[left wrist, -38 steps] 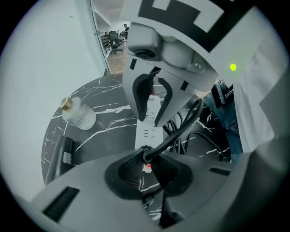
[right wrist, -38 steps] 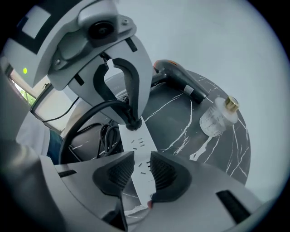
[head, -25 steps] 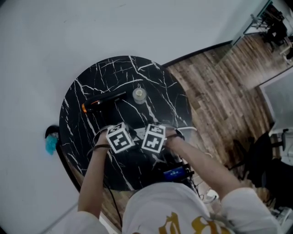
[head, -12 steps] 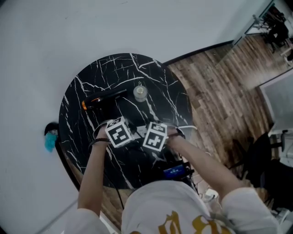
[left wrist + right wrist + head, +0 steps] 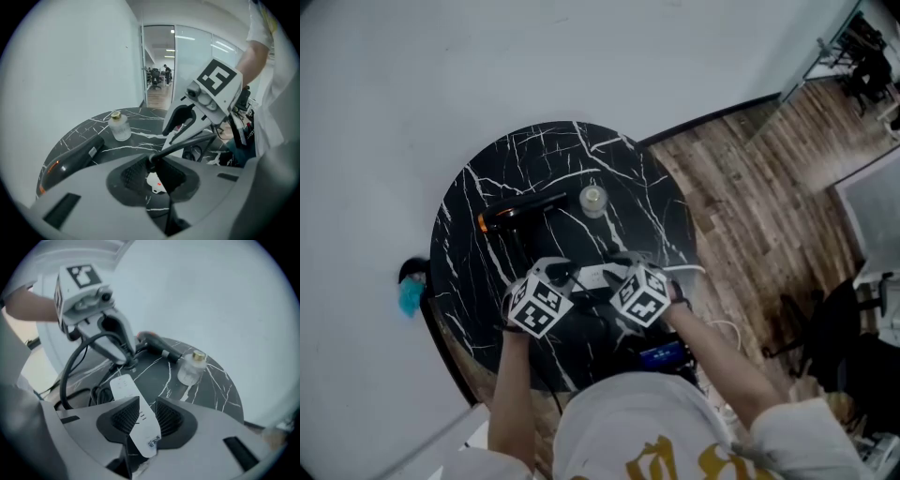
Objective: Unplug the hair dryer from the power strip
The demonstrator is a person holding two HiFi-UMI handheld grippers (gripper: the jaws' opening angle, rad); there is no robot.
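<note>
Clamping the black cord [image 5: 187,144], left gripper [image 5: 152,174] faces right gripper [image 5: 142,417], just closing onto the power strip [image 5: 124,387]; capped bottle's [image 5: 190,369] contents unclear.

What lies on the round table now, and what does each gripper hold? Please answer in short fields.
table: round, black marble
hair dryer: lying flat, not held
bottle: upright, beside the hair dryer
left gripper: shut on the black cord
right gripper: jaws have just been closing; pads on the white power strip
</note>
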